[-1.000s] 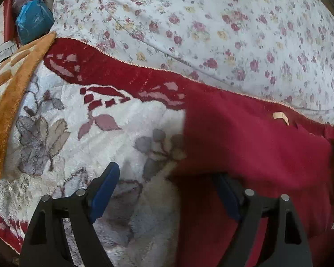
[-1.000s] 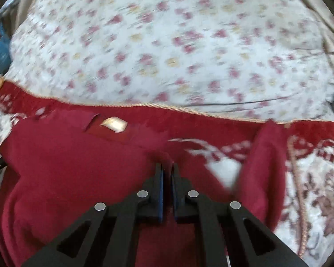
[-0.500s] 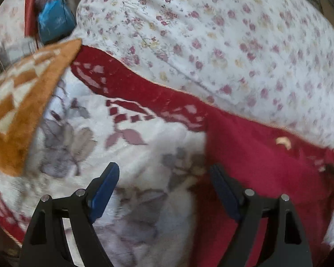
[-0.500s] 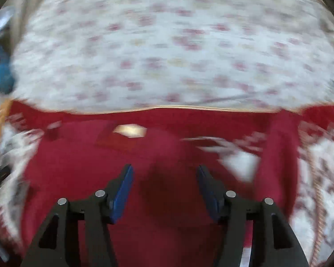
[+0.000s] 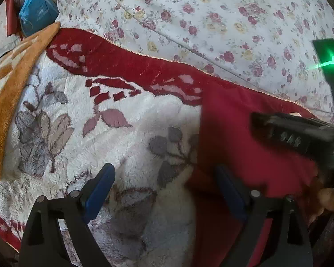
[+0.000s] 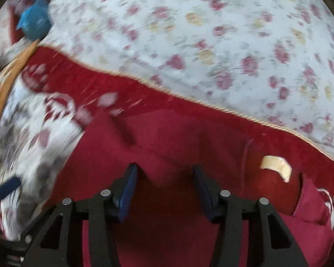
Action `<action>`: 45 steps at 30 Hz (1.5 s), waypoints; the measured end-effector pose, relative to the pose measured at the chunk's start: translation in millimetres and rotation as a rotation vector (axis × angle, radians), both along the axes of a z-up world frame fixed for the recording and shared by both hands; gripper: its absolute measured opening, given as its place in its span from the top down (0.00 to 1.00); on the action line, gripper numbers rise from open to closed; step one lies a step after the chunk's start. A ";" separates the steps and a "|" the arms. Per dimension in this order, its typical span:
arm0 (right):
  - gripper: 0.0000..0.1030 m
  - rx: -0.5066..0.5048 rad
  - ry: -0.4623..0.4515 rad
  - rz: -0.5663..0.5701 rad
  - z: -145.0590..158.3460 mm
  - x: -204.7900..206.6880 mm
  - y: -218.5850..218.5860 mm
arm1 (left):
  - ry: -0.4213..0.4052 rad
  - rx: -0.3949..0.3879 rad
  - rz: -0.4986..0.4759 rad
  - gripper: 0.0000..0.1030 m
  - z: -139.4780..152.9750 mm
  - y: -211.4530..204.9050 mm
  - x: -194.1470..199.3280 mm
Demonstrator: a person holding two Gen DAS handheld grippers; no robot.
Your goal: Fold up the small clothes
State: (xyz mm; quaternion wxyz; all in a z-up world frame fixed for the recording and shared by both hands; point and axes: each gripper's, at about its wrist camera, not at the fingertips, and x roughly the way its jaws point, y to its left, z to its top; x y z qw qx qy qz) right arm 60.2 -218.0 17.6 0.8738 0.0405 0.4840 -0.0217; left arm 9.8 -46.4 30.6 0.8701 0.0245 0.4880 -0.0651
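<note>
bedroom at home — floral bedsheet (image 5: 211, 22), plush blanket (image 5: 133, 122)

We count one red garment (image 5: 245, 138), one plush blanket (image 5: 127, 146), one floral sheet (image 5: 211, 17), one orange blanket (image 5: 9, 84), one blue bag (image 5: 36, 15) upper left, and two grippers (image 5: 164, 191) (image 6: 164, 187).

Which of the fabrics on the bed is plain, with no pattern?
The dark red garment under the right hand-held gripper; the blanket and sheet are flowered.
</note>
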 end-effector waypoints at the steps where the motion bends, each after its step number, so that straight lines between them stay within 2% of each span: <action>1: 0.46 0.013 -0.008 -0.021 3.4 -3.9 -4.9 | 0.000 0.002 -0.001 0.12 -0.3 -0.5 0.2; 4: 0.46 0.072 -0.015 0.028 12.7 -23.8 -9.3 | -0.011 0.020 -0.005 0.12 0.7 -2.0 -0.3; 8: 0.42 -0.002 -0.006 0.067 9.9 -61.6 -4.7 | -0.022 0.028 -0.001 0.12 3.7 -4.1 -3.1; 10: 0.36 -0.035 0.006 0.038 1.1 -71.0 -12.3 | -0.028 0.026 0.004 0.12 5.3 -4.8 -5.1; 11: 0.34 -0.016 0.008 0.024 -1.7 -75.3 -18.8 | -0.032 0.027 0.005 0.12 6.4 -5.4 -6.2; 14: 0.34 0.021 0.002 0.002 9.8 -92.8 -36.5 | -0.058 0.040 0.001 0.12 11.5 -8.8 -11.1; 18: 0.32 -0.064 -0.013 -0.039 24.3 -123.7 -60.2 | -0.077 0.017 -0.017 0.12 21.4 -12.4 -18.9; 20: 0.31 -0.114 -0.020 -0.106 27.4 -141.8 -82.2 | -0.086 -0.001 -0.029 0.12 26.8 -15.7 -22.7; 23: 0.25 -0.132 -0.006 -0.219 19.9 -161.6 -112.9 | -0.101 -0.043 -0.059 0.12 33.2 -23.7 -29.7; 25: 0.24 -0.089 0.041 -0.264 7.8 -169.3 -129.4 | -0.095 -0.079 -0.088 0.12 32.9 -32.6 -33.3; 27: 0.24 -0.054 0.004 -0.263 13.1 -179.1 -132.7 | -0.071 -0.101 -0.125 0.12 28.0 -43.4 -36.0; 31: 0.24 -0.011 -0.001 -0.227 23.2 -190.8 -136.4 | -0.029 -0.080 -0.186 0.12 9.8 -65.7 -41.3; 34: 0.23 0.009 -0.019 -0.260 30.8 -200.6 -154.6 | -0.030 -0.025 -0.186 0.10 -1.0 -73.5 -43.3; 40: 0.19 0.156 -0.064 -0.350 37.8 -226.2 -199.3 | -0.009 -0.080 -0.152 0.09 1.5 -64.8 -38.3; 45: 0.19 0.136 -0.115 -0.345 45.0 -224.0 -186.5 | -0.041 -0.091 -0.157 0.09 10.9 -64.9 -41.0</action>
